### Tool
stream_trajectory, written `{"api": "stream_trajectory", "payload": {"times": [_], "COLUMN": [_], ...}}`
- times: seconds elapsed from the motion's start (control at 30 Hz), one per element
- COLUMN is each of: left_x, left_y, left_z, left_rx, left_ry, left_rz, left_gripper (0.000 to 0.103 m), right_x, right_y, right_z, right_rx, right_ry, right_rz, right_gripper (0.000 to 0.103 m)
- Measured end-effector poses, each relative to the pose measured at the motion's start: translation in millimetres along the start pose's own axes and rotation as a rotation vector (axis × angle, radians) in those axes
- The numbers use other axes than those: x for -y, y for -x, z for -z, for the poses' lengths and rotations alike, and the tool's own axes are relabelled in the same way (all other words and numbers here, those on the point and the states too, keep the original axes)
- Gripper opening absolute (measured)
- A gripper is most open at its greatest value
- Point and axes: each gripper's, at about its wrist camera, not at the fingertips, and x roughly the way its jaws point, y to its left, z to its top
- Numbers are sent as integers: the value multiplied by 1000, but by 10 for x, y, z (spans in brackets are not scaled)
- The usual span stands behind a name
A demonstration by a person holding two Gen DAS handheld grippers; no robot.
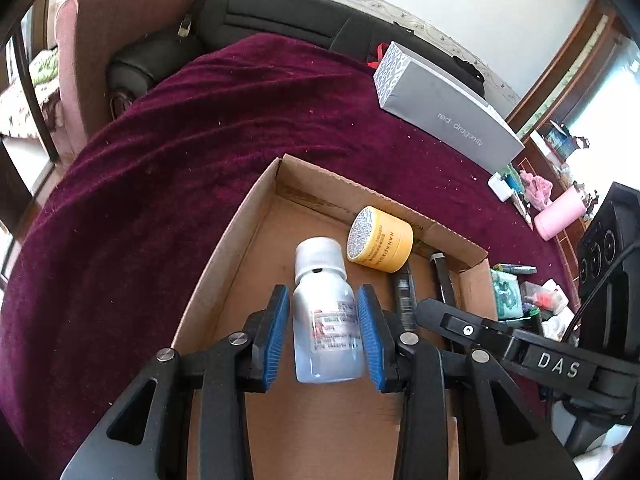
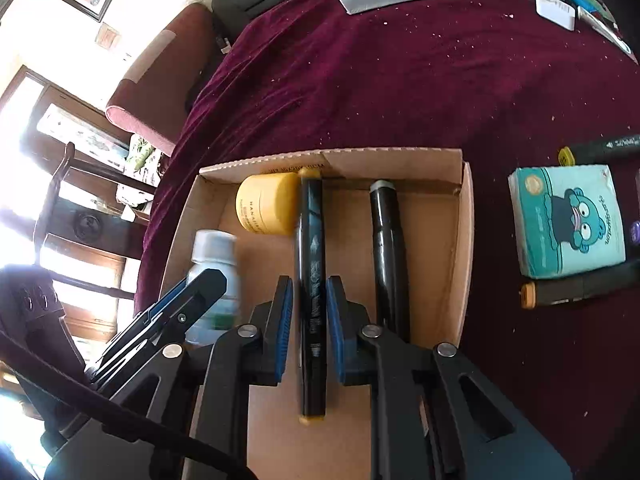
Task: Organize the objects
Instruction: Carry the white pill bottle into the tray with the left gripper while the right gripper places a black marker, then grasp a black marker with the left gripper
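Note:
An open cardboard box (image 1: 240, 248) (image 2: 464, 240) lies on the maroon cloth. My left gripper (image 1: 323, 296) is shut on a white plastic bottle (image 1: 324, 344) with a pale cap, held over the box's left half. In the right wrist view the bottle (image 2: 212, 252) shows at the left, with a left finger across it. My right gripper (image 2: 310, 284) is shut on a black marker (image 2: 311, 216) with yellow ends, lengthwise over the box's middle. A second black marker (image 2: 386, 240) lies in the box to its right. A yellow jar (image 1: 380, 240) (image 2: 264, 208) lies on its side at the far wall.
A grey "red dragonfly" box (image 1: 448, 108) sits at the cloth's far edge. Right of the cardboard box lie a teal tissue pack (image 2: 568, 220) and two black markers (image 2: 600, 148) (image 2: 580, 288). A pink bottle (image 1: 560, 212), a white adapter (image 2: 556, 12) and a black speaker (image 1: 612, 240) crowd the right.

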Motion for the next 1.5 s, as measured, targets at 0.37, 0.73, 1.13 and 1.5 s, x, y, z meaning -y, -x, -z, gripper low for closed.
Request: {"api": "stream_trajectory", "payload": {"times": [0.37, 0.73, 1.13, 1.5], "left_x": [7, -67, 587, 2445], "left_y": [266, 334, 824, -211], "left_z": [158, 527, 703, 1034], "left_rx": [145, 67, 181, -66], "left_ry": [14, 88, -52, -269], "left_rz": [-93, -213, -71, 67], "left_gripper": [31, 37, 41, 43], "right_x": [126, 371, 1410, 2239], "right_y": [715, 1171, 2082, 2067], "right_z": [229, 518, 855, 860], "right_rx": [140, 206, 397, 502], "right_ry": [-16, -39, -92, -191], "right_rz": [-58, -120, 46, 101], "right_gripper": [33, 37, 53, 52]}}
